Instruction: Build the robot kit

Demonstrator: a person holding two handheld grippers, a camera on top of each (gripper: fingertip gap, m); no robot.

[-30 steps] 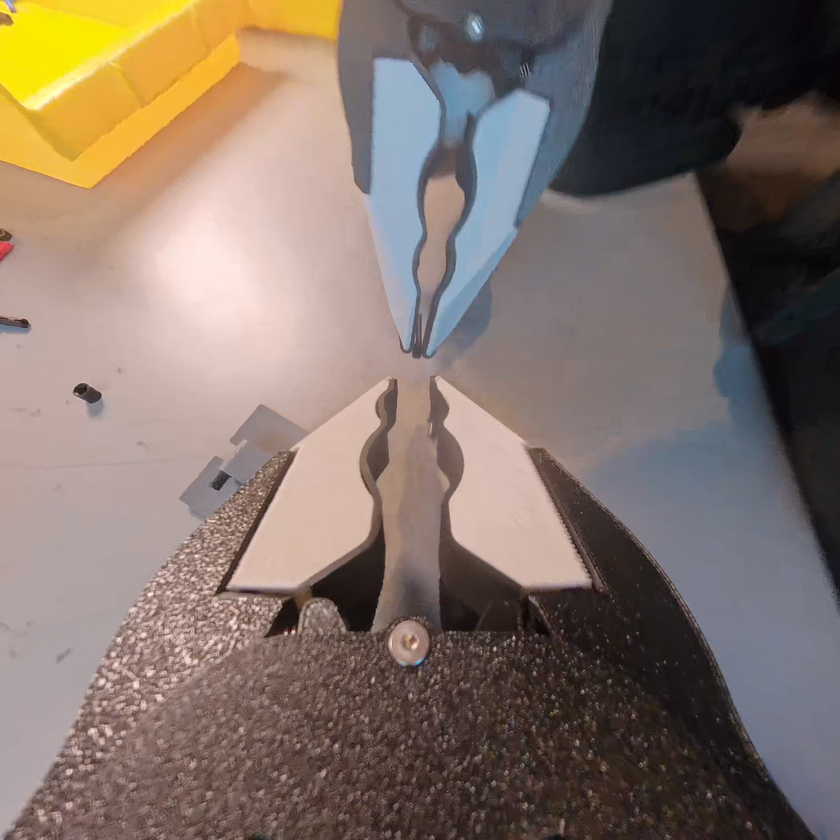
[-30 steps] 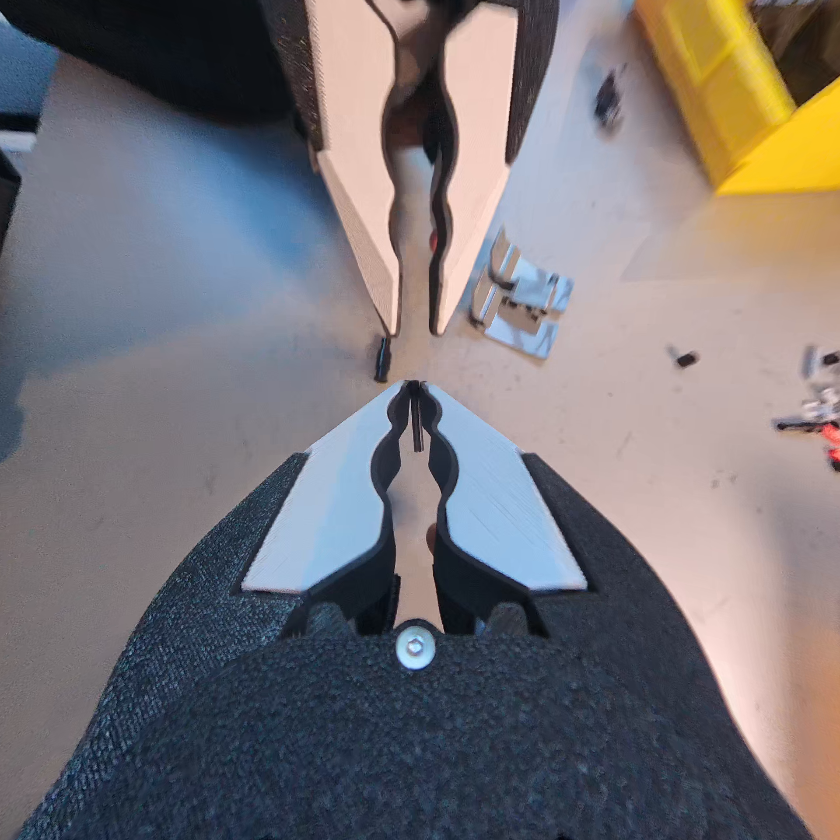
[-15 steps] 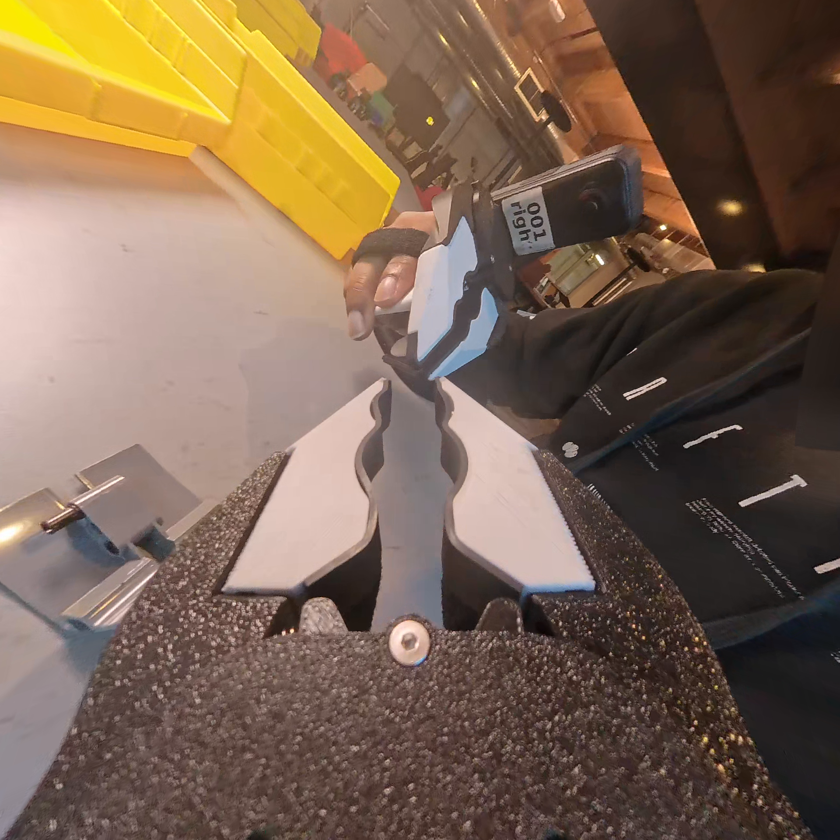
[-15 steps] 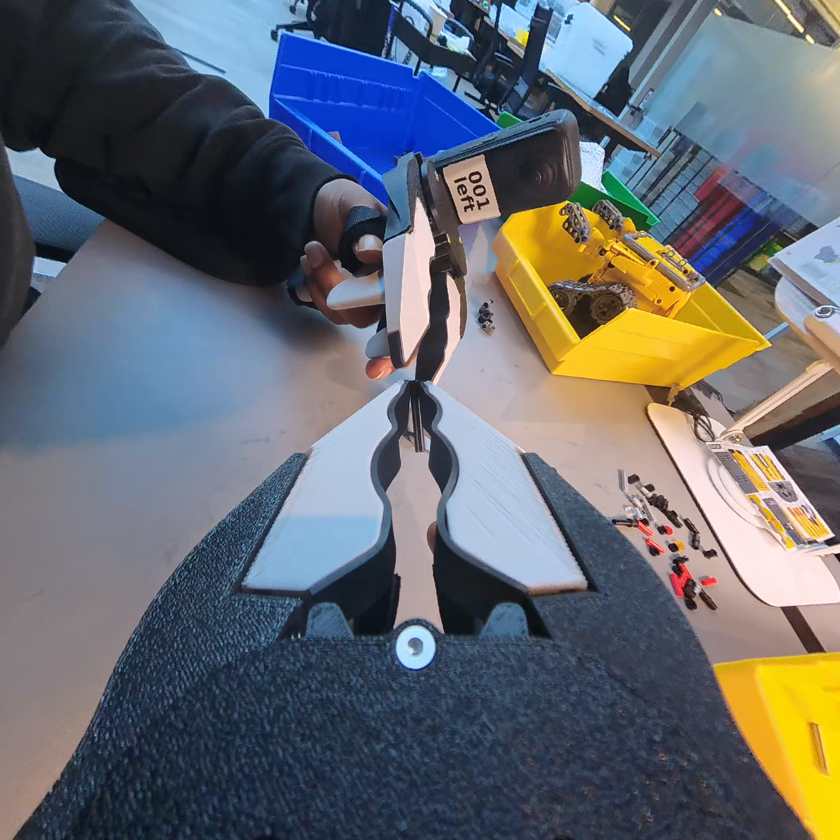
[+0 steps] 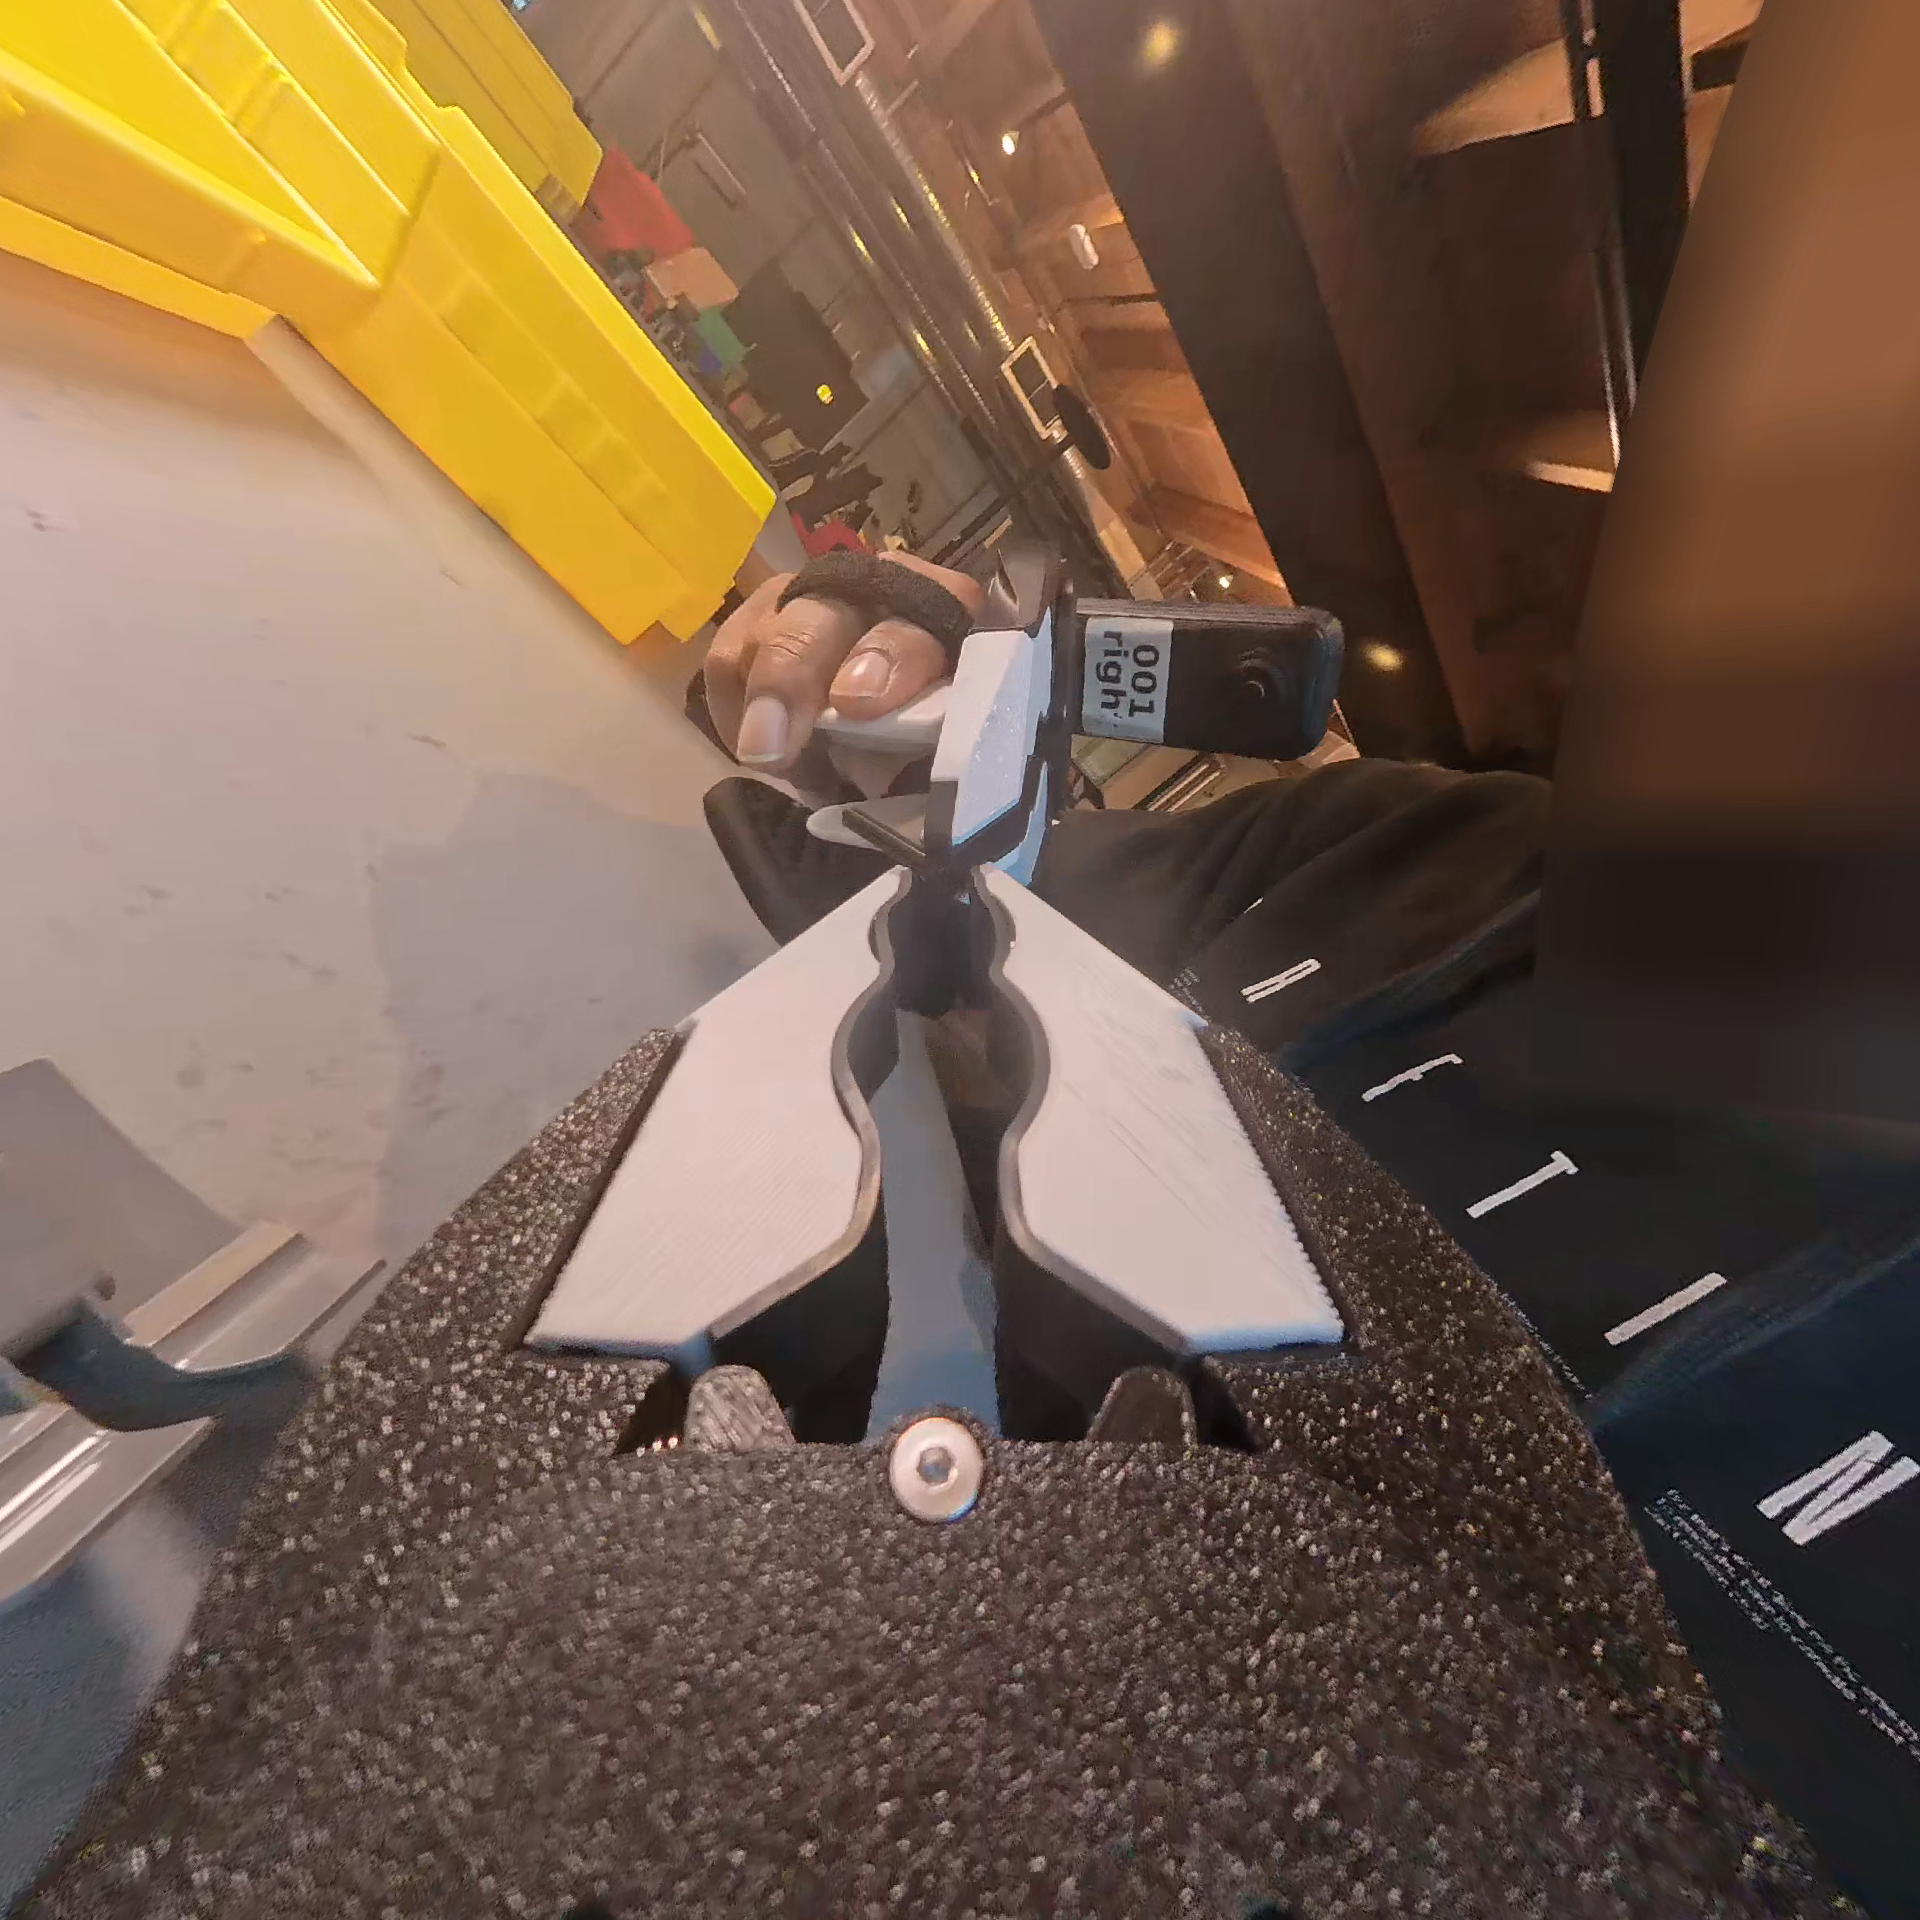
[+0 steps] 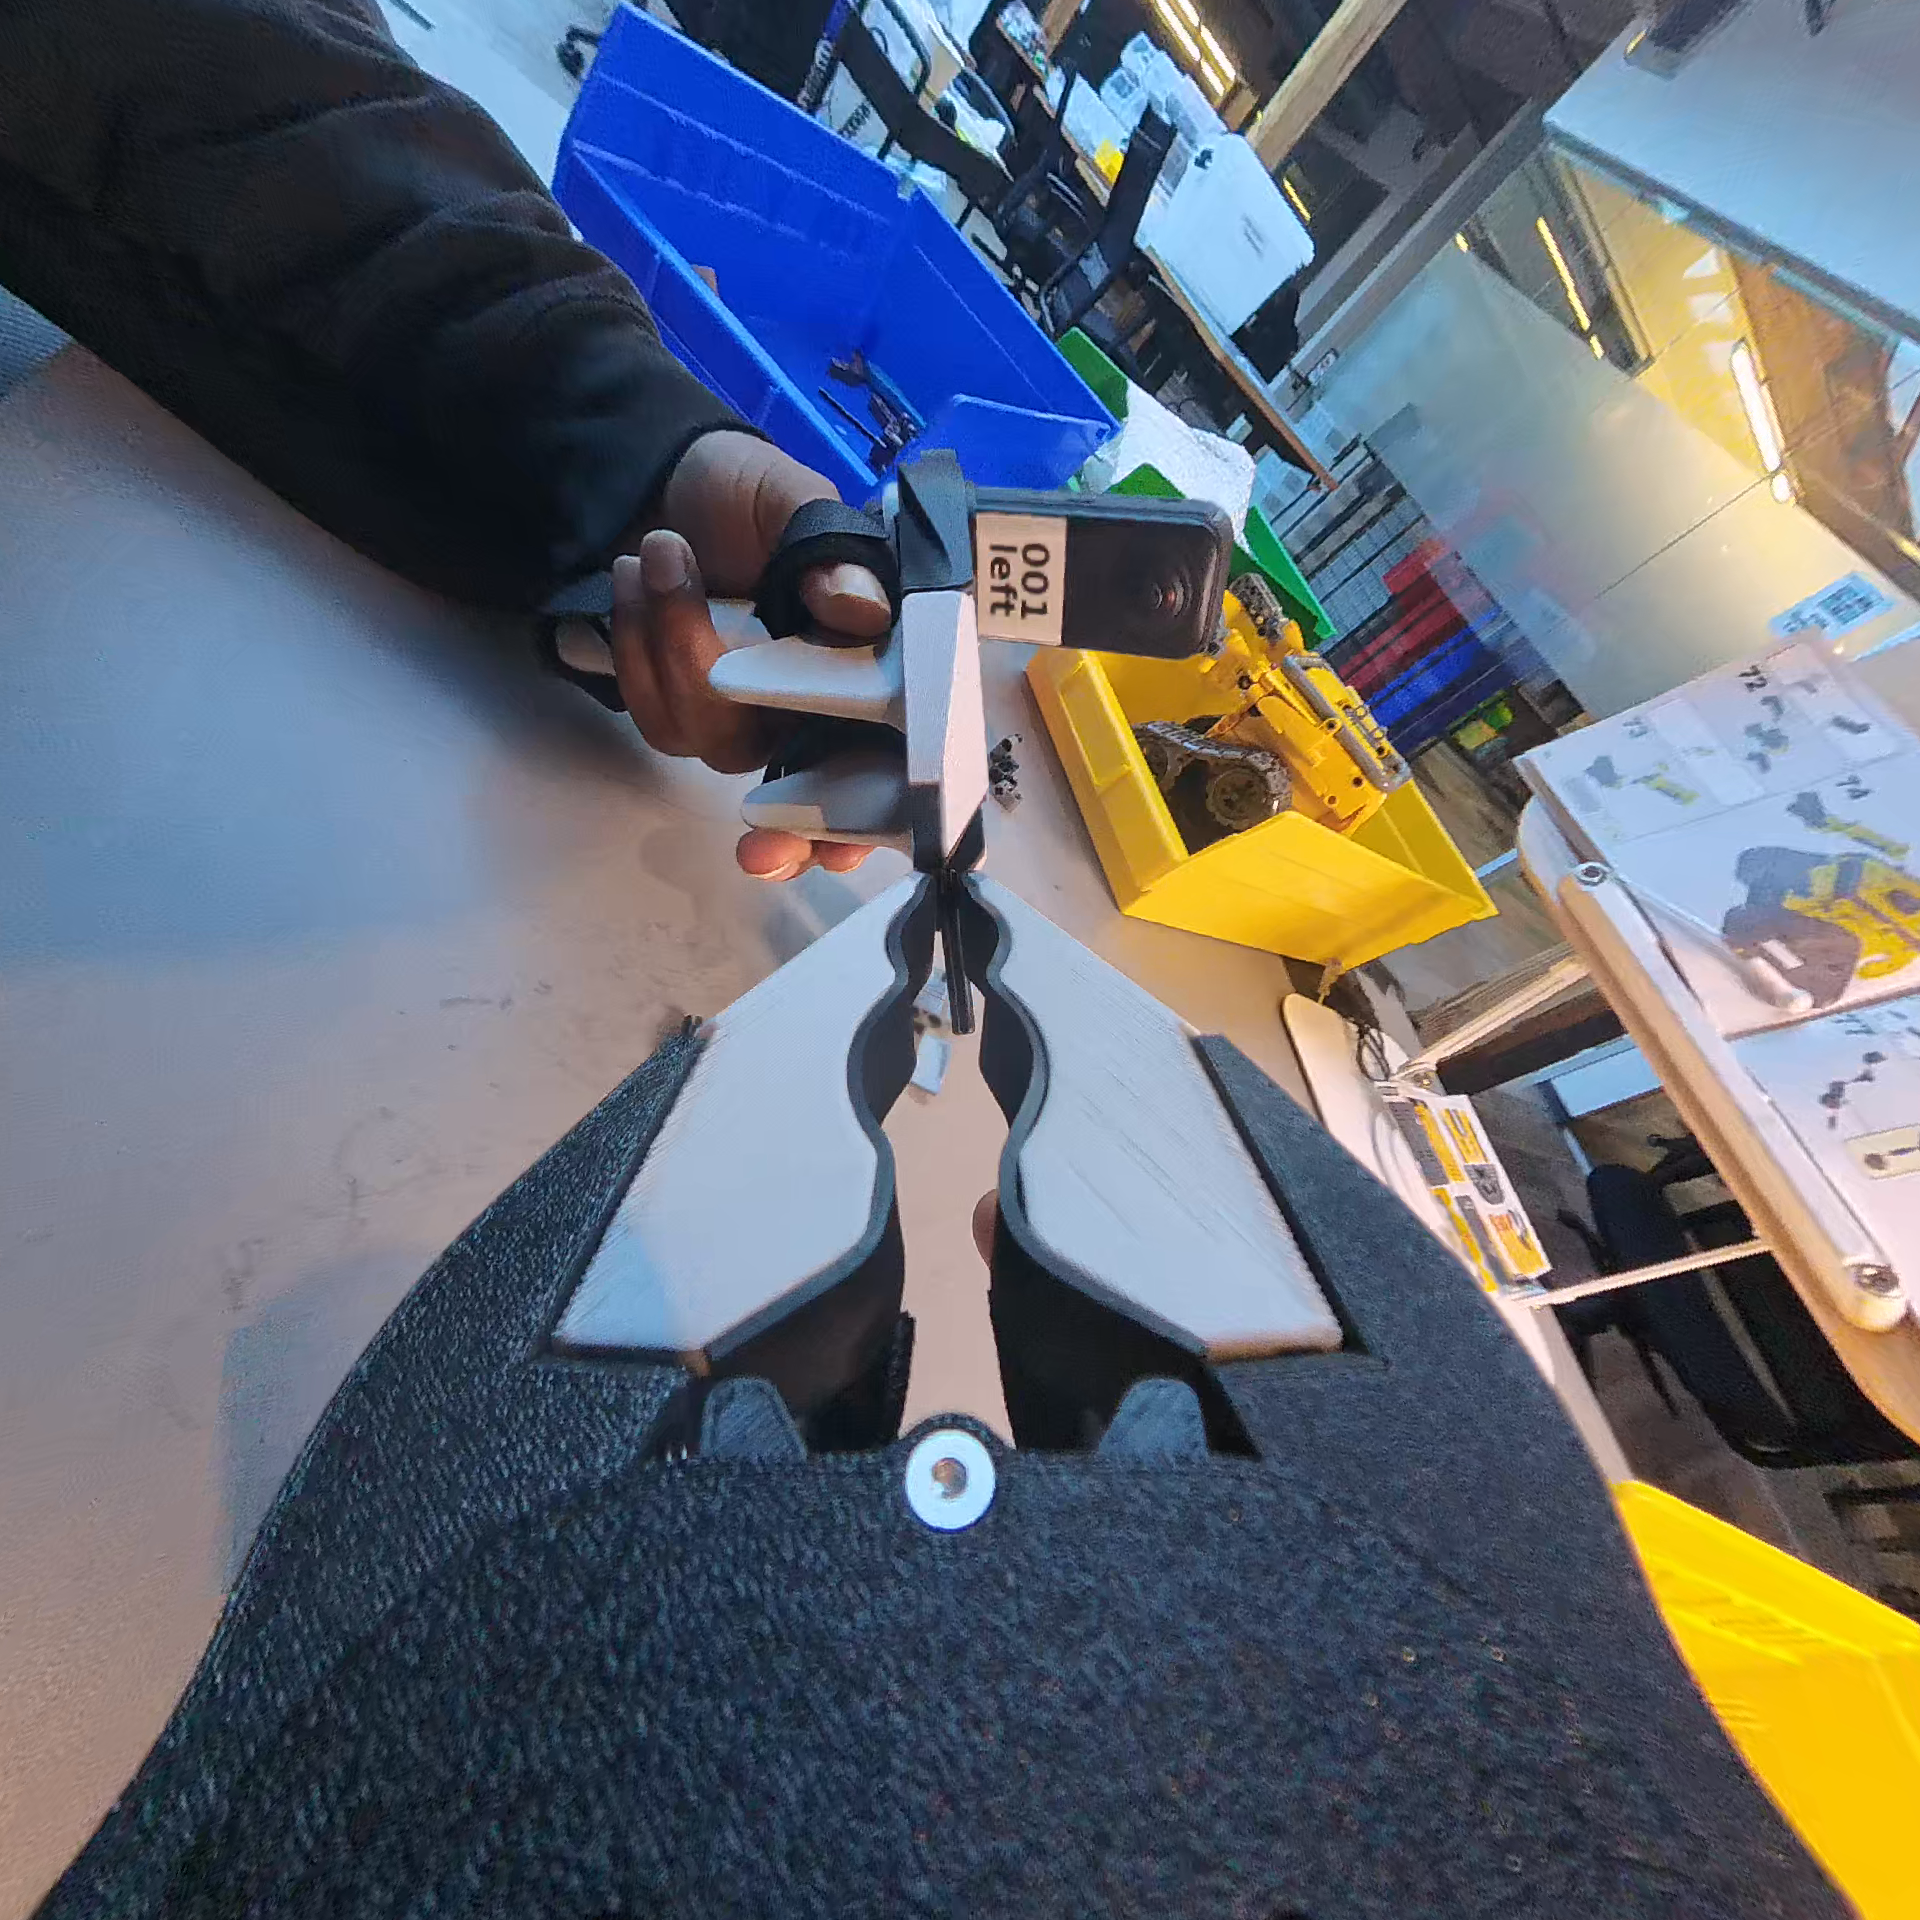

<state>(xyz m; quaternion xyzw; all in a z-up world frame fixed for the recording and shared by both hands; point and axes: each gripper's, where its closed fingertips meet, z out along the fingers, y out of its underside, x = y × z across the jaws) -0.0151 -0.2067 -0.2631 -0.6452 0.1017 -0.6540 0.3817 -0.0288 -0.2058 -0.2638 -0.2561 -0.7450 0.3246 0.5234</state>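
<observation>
Two handheld grippers with grey fingers and black bodies show: the left gripper [image 5: 940, 883] and the right gripper [image 6: 948, 883]. Each carries one black camera block with a white label, so two in all. Two bare hands [image 6: 717, 644] hold them, one each. One thin black rod [image 6: 956, 971] sits in the right gripper's tips. One blue plastic bin [image 6: 790, 260] stands on the table. In the right wrist view two yellow plastic bins [image 6: 1278, 873] show, one of them holding one yellow tracked toy vehicle [image 6: 1268, 717]. One printed instruction sheet [image 6: 1787, 831] lies on a stand.
</observation>
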